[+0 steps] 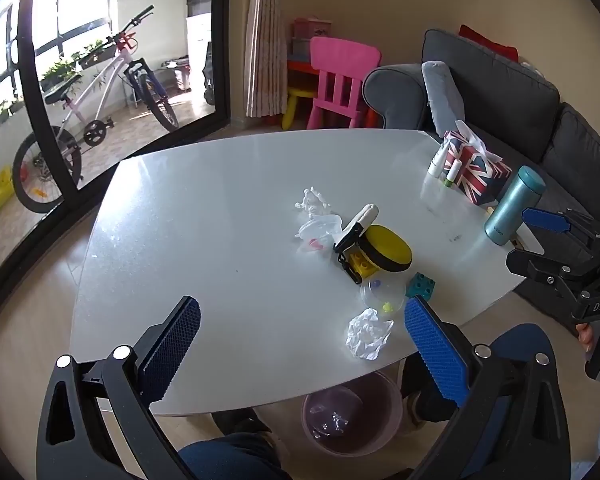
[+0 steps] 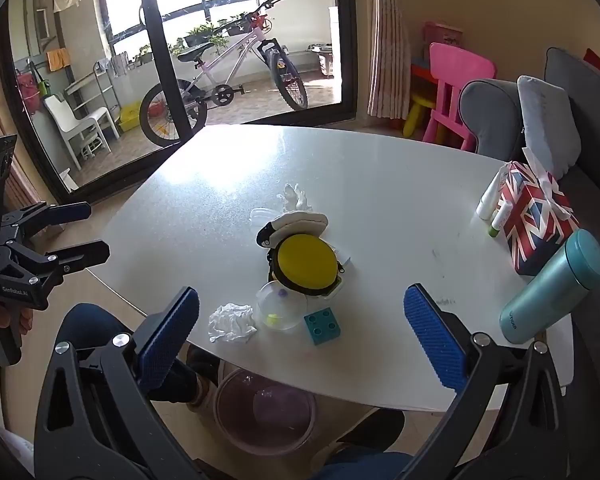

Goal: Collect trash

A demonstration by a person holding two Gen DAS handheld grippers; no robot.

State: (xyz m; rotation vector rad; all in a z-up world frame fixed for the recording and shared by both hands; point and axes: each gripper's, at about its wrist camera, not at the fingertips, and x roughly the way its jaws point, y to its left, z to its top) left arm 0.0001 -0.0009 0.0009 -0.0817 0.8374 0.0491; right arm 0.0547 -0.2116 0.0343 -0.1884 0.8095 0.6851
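A crumpled white paper ball (image 1: pixel 369 333) (image 2: pixel 232 323) lies near the front edge of the white table (image 1: pixel 220 240) (image 2: pixel 380 184). A clear plastic lid (image 1: pixel 382 293) (image 2: pixel 278 307) lies beside it. A second crumpled tissue (image 1: pixel 312 201) (image 2: pixel 296 196) and a clear plastic cup (image 1: pixel 320 232) lie farther back. A pinkish trash bin (image 1: pixel 352 412) (image 2: pixel 265 412) stands on the floor under the table's front edge. My left gripper (image 1: pixel 300 344) is open and empty above the front edge. My right gripper (image 2: pixel 300 340) is open and empty, also seen at right in the left wrist view (image 1: pixel 540 240).
A yellow round case (image 1: pixel 388 250) (image 2: pixel 306 266), a white-black pouch (image 1: pixel 356 228), a yellow brick (image 1: pixel 362 264) and a teal brick (image 1: pixel 420 285) (image 2: pixel 322 326) lie mid-table. A flag tissue box (image 1: pixel 476 170) (image 2: pixel 536 216), small tubes and a teal flask (image 1: pixel 514 204) (image 2: pixel 552 288) stand at right.
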